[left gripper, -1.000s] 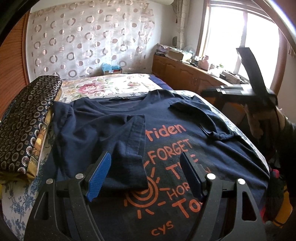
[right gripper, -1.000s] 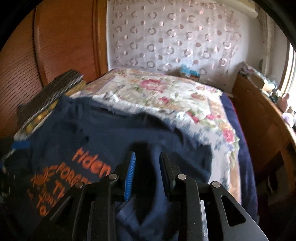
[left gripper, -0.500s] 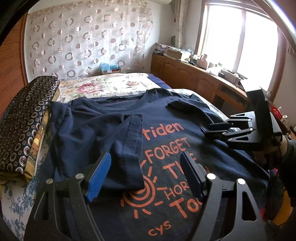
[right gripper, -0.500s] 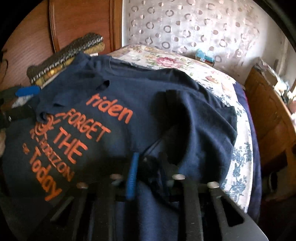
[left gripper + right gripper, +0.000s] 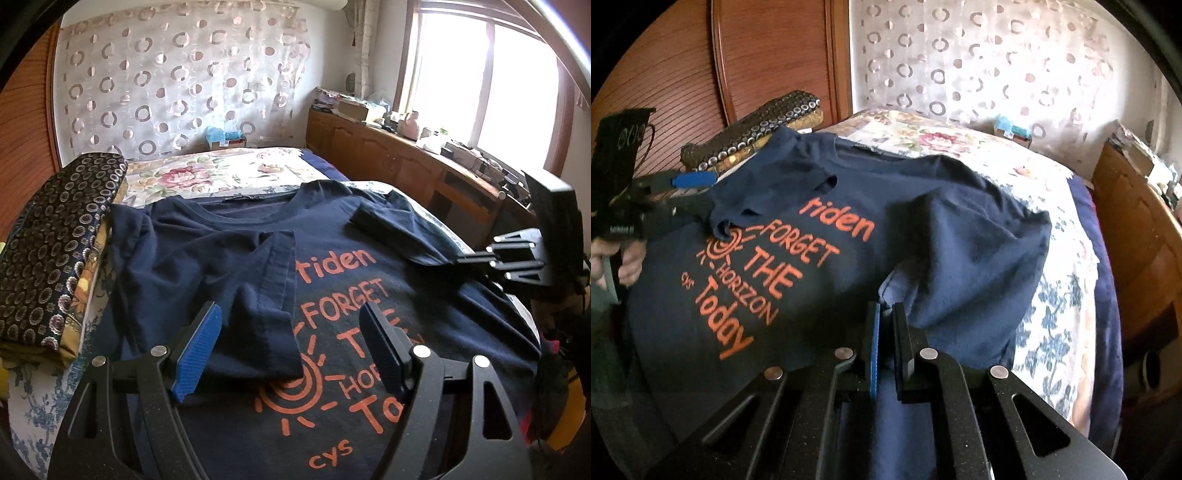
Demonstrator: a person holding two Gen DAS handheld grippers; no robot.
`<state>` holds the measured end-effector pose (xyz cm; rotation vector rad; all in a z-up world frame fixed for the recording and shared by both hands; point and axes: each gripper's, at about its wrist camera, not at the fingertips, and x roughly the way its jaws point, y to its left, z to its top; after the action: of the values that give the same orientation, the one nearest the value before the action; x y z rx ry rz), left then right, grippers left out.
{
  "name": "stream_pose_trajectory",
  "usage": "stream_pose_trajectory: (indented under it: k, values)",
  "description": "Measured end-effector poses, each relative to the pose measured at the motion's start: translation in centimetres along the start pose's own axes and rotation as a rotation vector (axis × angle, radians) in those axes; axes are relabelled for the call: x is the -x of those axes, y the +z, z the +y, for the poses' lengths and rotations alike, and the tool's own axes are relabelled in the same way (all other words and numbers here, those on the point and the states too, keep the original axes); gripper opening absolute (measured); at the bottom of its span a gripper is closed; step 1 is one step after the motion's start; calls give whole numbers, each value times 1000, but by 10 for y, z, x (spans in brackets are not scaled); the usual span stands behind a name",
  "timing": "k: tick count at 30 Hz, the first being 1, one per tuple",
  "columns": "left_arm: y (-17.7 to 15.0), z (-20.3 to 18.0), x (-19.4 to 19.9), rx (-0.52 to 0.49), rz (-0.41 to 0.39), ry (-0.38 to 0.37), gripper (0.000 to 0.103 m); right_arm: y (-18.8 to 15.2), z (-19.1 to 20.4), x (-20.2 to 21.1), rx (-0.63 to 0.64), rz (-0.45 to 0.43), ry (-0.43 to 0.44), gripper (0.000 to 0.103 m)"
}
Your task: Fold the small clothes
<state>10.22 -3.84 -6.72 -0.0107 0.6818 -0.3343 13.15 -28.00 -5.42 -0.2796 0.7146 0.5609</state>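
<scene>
A navy T-shirt (image 5: 229, 258) with orange lettering lies face up on the bed, its left sleeve (image 5: 266, 295) folded in over the chest. My left gripper (image 5: 291, 347) hovers open just above that folded sleeve and the sun print, holding nothing. My right gripper (image 5: 886, 325) is shut on the navy fabric of the right sleeve (image 5: 960, 251), lifting it into a ridge over the shirt's right side. The left wrist view shows the right gripper (image 5: 461, 260) low at the shirt's right edge. In the right wrist view the left gripper (image 5: 701, 197) is at the far side, held by a hand (image 5: 628, 262).
A folded dark patterned quilt (image 5: 55, 251) is stacked along the shirt's left side. The floral bedsheet (image 5: 221, 173) stretches beyond the collar to a blue box (image 5: 225, 138). A wooden cabinet (image 5: 388, 158) runs under the window on the right. A wooden wardrobe (image 5: 757, 55) stands behind the quilt.
My right gripper came down from above the shirt to its right edge, keeping the sleeve fabric pinched. The left gripper stayed open in place.
</scene>
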Motion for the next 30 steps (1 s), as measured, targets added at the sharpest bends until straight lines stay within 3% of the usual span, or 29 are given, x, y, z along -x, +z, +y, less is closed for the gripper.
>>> stream_pose_trajectory:
  k: [4, 7, 12, 16, 22, 27, 28, 30]
  values:
    - [1, 5, 2, 9, -7, 9, 78, -6, -8, 4, -8, 21, -12, 7]
    - [2, 7, 3, 7, -7, 16, 78, -1, -13, 5, -36, 21, 4, 22]
    - [10, 14, 5, -3, -13, 24, 78, 27, -8, -1, -25, -37, 30, 28]
    - [20, 24, 4, -19, -12, 40, 78, 56, -11, -32, -30, -32, 24, 28]
    - [39, 48, -2, -32, -4, 87, 78, 87, -31, -95, -21, 51, -81, 28]
    - [51, 68, -7, -24, 10, 98, 78, 90, -42, -121, -28, 98, -91, 25]
    - [53, 72, -9, -20, 14, 99, 78, 91, -42, -121, -24, 97, -81, 10]
    - [56, 81, -14, -15, 27, 111, 78, 90, -40, -120, -6, 85, -60, 6]
